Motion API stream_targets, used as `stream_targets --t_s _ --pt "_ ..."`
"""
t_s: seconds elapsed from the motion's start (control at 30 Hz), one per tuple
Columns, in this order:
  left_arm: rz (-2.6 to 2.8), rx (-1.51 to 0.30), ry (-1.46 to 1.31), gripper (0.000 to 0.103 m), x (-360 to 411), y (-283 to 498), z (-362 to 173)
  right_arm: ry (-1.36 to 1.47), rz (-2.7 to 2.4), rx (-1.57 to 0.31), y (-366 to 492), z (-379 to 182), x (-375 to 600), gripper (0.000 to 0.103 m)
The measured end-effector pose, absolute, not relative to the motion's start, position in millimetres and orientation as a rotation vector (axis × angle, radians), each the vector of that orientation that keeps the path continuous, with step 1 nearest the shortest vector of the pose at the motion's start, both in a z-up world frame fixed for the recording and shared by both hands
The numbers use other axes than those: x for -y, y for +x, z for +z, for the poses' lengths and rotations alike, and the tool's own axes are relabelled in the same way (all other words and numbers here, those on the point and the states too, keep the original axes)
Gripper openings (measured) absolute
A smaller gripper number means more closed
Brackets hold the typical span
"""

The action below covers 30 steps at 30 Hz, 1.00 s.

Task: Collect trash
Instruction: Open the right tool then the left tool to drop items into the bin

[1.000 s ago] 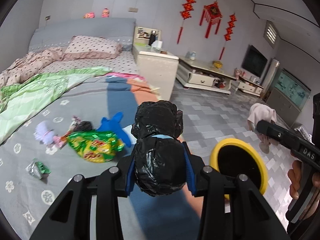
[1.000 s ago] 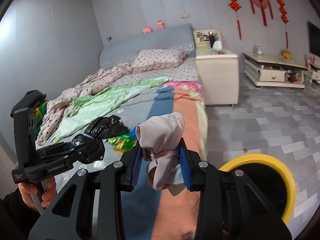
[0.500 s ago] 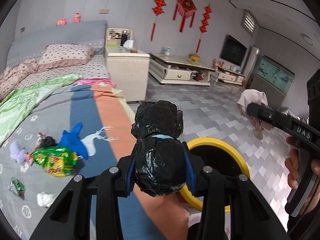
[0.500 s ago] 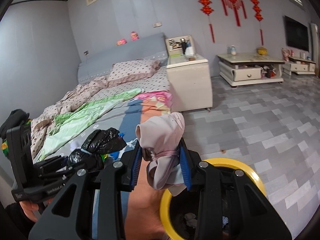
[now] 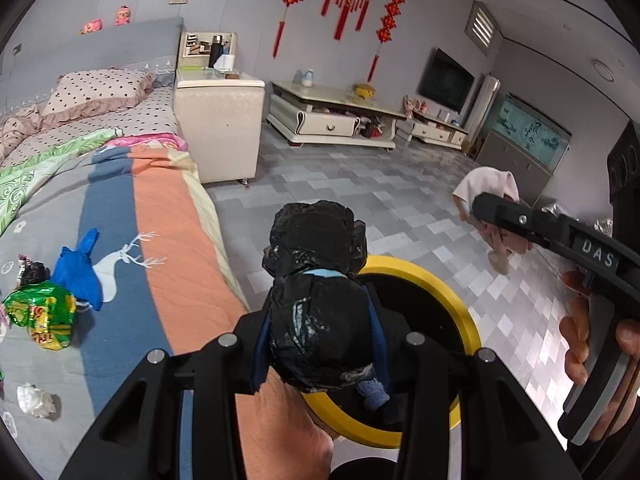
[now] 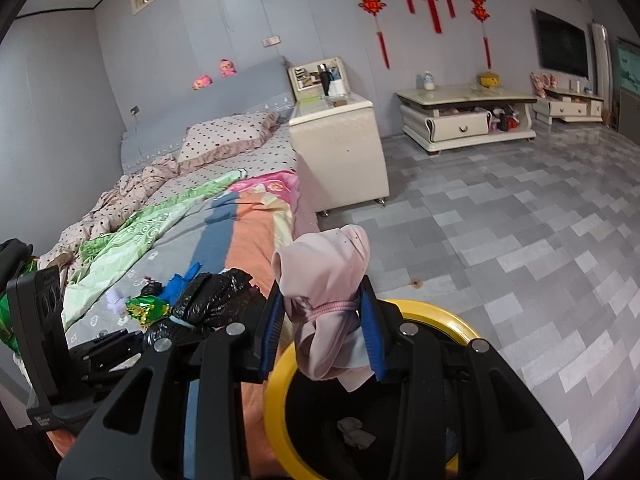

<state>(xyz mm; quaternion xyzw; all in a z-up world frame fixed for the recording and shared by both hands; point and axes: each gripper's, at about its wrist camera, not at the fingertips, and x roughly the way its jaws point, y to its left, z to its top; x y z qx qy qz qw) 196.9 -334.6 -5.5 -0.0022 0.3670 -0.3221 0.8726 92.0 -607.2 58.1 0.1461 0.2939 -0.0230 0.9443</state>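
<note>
My left gripper [image 5: 320, 320] is shut on a crumpled black plastic bag [image 5: 316, 276], held over the near rim of a yellow-rimmed black bin [image 5: 448, 300] beside the bed. My right gripper [image 6: 324, 320] is shut on a pink cloth [image 6: 328, 280], held above the same bin [image 6: 432, 316], which has some trash at its bottom. The pink cloth [image 5: 488, 196] also shows in the left wrist view, and the black bag [image 6: 212, 300] in the right wrist view. On the bed lie a green snack wrapper [image 5: 40, 312], a blue scrap [image 5: 78, 272] and a white paper wad [image 5: 34, 400].
The bed [image 5: 168, 240] with a grey, blue and orange cover fills the left side. A cream bedside cabinet [image 5: 218, 128] stands at its far corner. Low TV cabinets [image 5: 332, 120] line the far wall. The grey tiled floor [image 6: 500, 240] stretches to the right.
Both grippers have swung right, away from the bed and over the bin, still holding the black bag and the pink cloth. More of the bin's opening now shows.
</note>
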Motion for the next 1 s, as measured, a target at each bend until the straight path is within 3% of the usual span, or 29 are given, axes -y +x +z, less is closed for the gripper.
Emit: stream_targets --t_s 0.7,0.93,1.0 --pt "-0.752 -0.874 0.075 0.038 396 199 -55 0.413 -0.168 -0.685 114 -19 659 0.036" --pt "-0.769 -0.882 0.081 0.039 404 193 -57 0.412 -0.186 -0.671 110 -20 661 0.042" --pt "-0.774 -0.881 0.086 0.042 405 193 -57 0.414 -0.196 -0.661 107 -18 661 0.05"
